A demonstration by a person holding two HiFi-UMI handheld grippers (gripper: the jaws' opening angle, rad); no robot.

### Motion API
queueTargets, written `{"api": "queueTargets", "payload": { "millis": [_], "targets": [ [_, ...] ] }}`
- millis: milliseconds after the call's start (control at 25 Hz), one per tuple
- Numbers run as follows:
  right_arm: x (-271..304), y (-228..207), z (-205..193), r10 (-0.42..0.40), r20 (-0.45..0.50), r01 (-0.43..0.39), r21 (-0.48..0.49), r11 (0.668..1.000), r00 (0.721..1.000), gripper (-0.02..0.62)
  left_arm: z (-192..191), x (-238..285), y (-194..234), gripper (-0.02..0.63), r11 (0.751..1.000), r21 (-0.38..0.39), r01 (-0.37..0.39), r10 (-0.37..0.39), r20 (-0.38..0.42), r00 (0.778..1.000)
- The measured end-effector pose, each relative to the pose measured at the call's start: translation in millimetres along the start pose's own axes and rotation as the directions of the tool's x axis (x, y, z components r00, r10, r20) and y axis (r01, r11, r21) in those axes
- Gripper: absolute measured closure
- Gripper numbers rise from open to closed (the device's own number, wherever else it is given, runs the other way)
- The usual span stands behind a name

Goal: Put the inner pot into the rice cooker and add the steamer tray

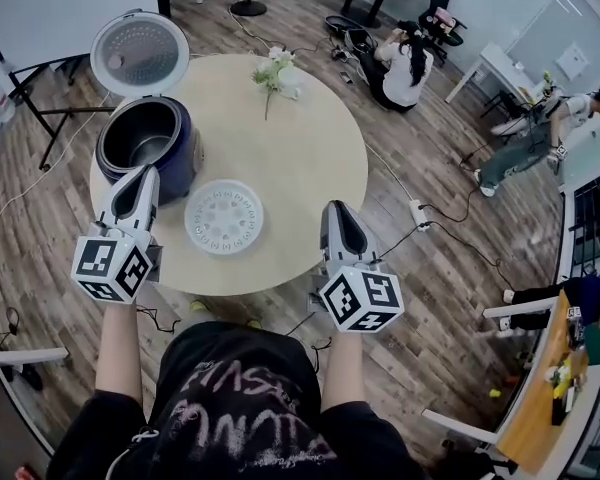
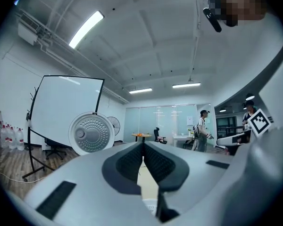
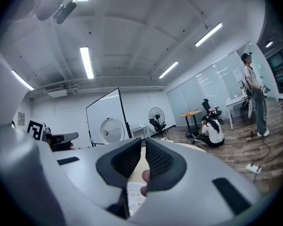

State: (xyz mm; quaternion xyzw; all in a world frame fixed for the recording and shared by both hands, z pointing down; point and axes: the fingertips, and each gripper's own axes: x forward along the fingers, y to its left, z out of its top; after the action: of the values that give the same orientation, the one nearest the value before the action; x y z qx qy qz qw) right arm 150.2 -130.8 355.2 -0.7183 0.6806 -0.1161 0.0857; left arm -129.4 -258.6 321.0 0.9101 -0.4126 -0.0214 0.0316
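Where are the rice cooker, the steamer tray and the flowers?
rice cooker [image 1: 184,151], head view, on its blue outer wall.
steamer tray [image 1: 224,217], head view, on the middle of the white disc.
flowers [image 1: 276,71], head view, on the white blooms.

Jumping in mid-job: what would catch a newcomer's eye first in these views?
First, the open rice cooker at the left edge of the round table, with its lid raised and the inner pot apparently inside. Next, the white steamer tray, lying flat on the table between the left tool and the right tool. Neither tool holds anything.
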Motion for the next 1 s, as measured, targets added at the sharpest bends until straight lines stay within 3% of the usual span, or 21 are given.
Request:
{"api": "queueTargets", "payload": {
  "millis": [80,280,560,1000],
  "targets": [
    [0,5,-2,0.020,-0.002,-0.020,0.000,1.000,1.000,0.531,-1,-4,3,0.582,1.000,0.002,-0.005,0.005,-0.003,1.000],
    [-6,14,0,0.051,0.027,-0.049,-0.039,0.998,0.998,0.415,-3,-15,2,0.433,1.000,-0.019,0.004,-0.004,0.010,1.000],
    [-1,15,-1,0.071,0.030,-0.069,-0.050,0.996,0.997,0.258,-5,-17,1,0.310,1.000,0.015,0.005,-0.005,0.022,1.000],
    [5,4,-21,0.063,-0.025,-0.063,-0.015,0.998,0.998,0.245,-23,-13,5,0.299,1.000,-0.012,-0.026,0.026,-0.013,1.000]
  ]
}}
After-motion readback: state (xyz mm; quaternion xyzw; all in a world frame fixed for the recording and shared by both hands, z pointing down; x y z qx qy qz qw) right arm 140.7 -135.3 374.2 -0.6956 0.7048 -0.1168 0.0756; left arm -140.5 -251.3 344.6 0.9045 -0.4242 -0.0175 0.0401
